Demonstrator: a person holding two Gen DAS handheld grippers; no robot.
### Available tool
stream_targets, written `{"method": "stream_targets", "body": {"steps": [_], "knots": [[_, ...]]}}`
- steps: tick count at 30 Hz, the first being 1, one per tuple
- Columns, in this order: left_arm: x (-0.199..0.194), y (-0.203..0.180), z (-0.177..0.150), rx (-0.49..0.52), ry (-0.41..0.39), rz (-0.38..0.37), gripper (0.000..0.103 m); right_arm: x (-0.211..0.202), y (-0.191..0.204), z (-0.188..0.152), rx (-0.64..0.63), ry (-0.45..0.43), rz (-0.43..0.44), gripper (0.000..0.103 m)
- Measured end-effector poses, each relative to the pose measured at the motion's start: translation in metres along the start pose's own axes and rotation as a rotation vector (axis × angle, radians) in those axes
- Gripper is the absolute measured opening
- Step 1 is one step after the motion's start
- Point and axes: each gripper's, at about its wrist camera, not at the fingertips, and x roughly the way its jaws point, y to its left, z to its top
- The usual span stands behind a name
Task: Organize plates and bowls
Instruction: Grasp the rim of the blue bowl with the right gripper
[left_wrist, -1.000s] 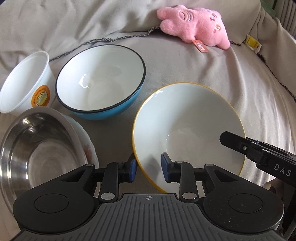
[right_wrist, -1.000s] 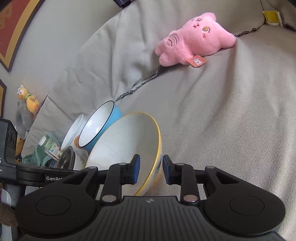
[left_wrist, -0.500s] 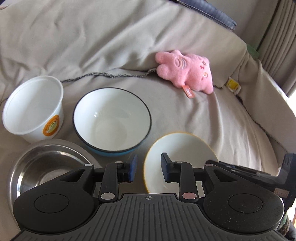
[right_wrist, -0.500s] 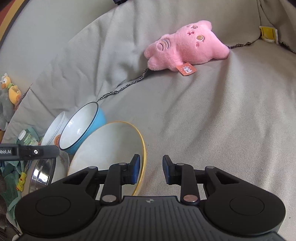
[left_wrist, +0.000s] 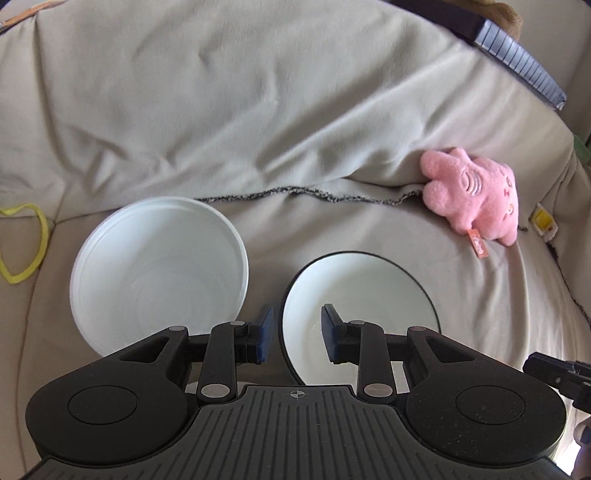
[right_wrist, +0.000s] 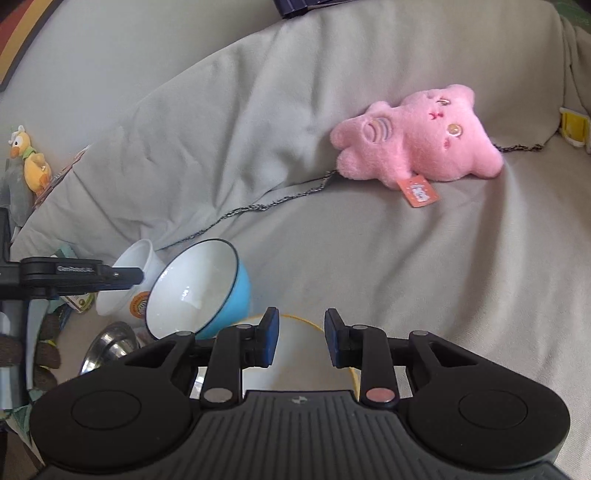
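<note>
Two grippers are seen over a beige-grey cloth sofa cover (left_wrist: 258, 122), where the bowls are set out. The left gripper (left_wrist: 298, 334) is pointed steeply down; its blue-padded fingers (left_wrist: 266, 334) are parted and nothing is clamped between them. Just beyond them the blue enamel bowl with a black rim and white inside (left_wrist: 360, 306) is seen upright on the seat, its near rim framed in the gap between the fingers but not touched. The white plastic tub with an orange label (left_wrist: 159, 273) is placed just beside that bowl, to its left, with a small strip of cloth between the two. The right gripper (right_wrist: 298, 339) is also held with its fingers apart and empty; the white bowl with a yellow rim (right_wrist: 295, 365) is seen directly below them, mostly hidden by the gripper body, and contact cannot be told. In the right wrist view the round stainless steel bowl (right_wrist: 107, 347) is seen at the lower left, near the tub and the blue bowl. A pink plush toy (right_wrist: 417, 147) is laid against the backrest, well apart from the bowls. A yellow loop strap (left_wrist: 22, 243) is seen at the left edge of the seat, and a yellow duck toy (right_wrist: 31, 158) past the sofa's end.
</note>
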Motion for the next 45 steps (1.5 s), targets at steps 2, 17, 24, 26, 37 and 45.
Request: {"method": "stream_targets", "body": {"steps": [2, 17, 24, 26, 37, 45], "knots": [[0.013, 0.004, 0.0, 0.006, 0.042, 0.009, 0.031, 0.016, 0.012, 0.007, 0.015, 0.054, 0.036, 0.029], [0.073, -0.027, 0.008, 0.23, 0.158, 0.0, 0.051, 0.158, 0.057, 0.041, 0.149, 0.37, -0.036, 0.032], [0.082, -0.035, 0.02, 0.206, 0.183, -0.027, 0.057, 0.173, 0.042, 0.04, 0.194, 0.412, -0.005, 0.027], [0.086, -0.038, 0.026, 0.176, 0.182, -0.082, 0.057, 0.167, 0.035, 0.045, 0.189, 0.376, -0.017, 0.027], [0.131, -0.078, 0.031, 0.25, 0.236, 0.004, 0.042, 0.154, -0.015, 0.059, 0.239, 0.323, 0.0, 0.022], [0.133, -0.067, 0.032, 0.155, 0.263, -0.005, 0.042, 0.18, -0.021, 0.053, 0.287, 0.394, 0.049, 0.016]]}}
